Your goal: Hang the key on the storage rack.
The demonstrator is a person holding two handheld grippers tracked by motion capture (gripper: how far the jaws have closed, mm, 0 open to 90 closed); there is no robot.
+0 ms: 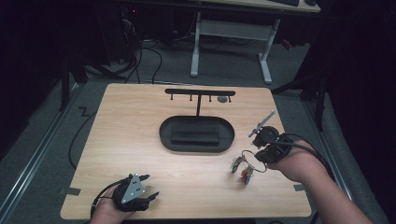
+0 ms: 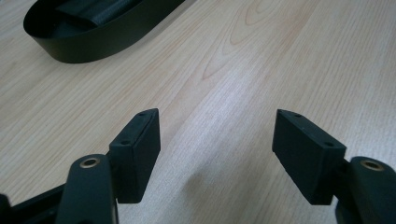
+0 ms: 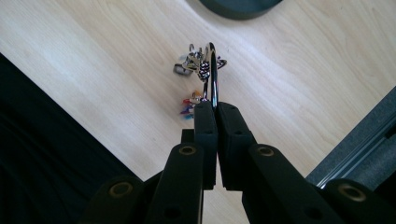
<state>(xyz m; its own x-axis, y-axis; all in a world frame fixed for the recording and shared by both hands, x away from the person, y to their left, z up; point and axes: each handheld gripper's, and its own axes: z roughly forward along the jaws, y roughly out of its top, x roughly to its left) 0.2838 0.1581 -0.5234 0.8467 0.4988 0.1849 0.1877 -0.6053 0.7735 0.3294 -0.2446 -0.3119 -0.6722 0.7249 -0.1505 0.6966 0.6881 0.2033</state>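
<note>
My right gripper (image 3: 216, 106) is shut on a metal key ring (image 3: 212, 70), held edge-on above the table. Small charms (image 3: 198, 63) and a coloured trinket (image 3: 189, 106) hang from the ring. In the high view the key ring (image 1: 254, 161) and its charms (image 1: 243, 169) dangle off my right gripper (image 1: 261, 153) at the table's right side. A black stand (image 1: 198, 95) with a hook bar rises from an oval black tray (image 1: 166, 133) at the middle. My left gripper (image 2: 217, 154) rests open over bare wood, near the front left edge (image 1: 148, 185).
The oval tray (image 2: 74, 46) lies ahead and to the left of the left gripper. The wooden table (image 1: 140, 112) has its right edge close beside my right hand. A white desk frame (image 1: 233, 42) stands on the floor beyond the table.
</note>
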